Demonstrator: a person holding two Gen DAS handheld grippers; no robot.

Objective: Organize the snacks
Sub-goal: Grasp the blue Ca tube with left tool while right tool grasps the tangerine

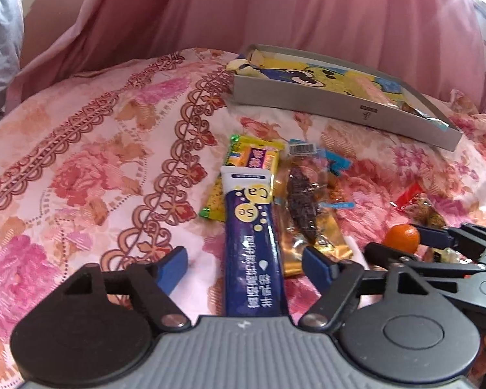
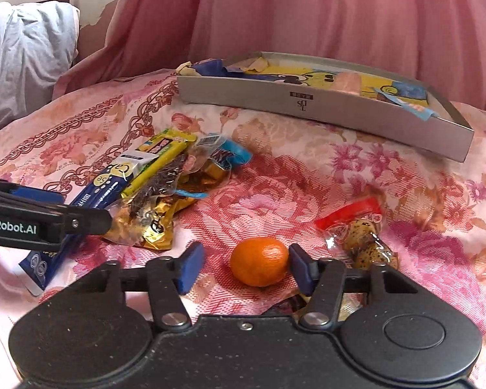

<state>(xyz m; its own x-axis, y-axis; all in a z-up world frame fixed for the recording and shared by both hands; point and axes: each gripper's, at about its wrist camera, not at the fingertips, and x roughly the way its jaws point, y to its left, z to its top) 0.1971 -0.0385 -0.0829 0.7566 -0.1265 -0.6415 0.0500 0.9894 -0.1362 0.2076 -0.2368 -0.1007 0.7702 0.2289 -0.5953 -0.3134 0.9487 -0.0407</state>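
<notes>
Left gripper (image 1: pixel 244 264) jaws released, straddling the blue stick sachet (image 1: pixel 252 243) without touching it. Right gripper (image 2: pixel 246 267) jaws released around the tangerine (image 2: pixel 259 262); right pad at its skin, left pad apart. Everything lying on the floral bedspread (image 1: pixel 97 168). Landmark: grey box (image 2: pixel 324 110). Nearer than the box: sachet, yellow-green bar (image 1: pixel 243 175) and clear gold-trimmed packet (image 1: pixel 307 214) in one pile. Red-topped packet (image 2: pixel 356 233) just beside the tangerine.

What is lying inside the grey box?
Inside the grey box lies a yellow and blue cartoon-printed lining, with a pale pink packet on it. The near wall hides the rest of the floor.
</notes>
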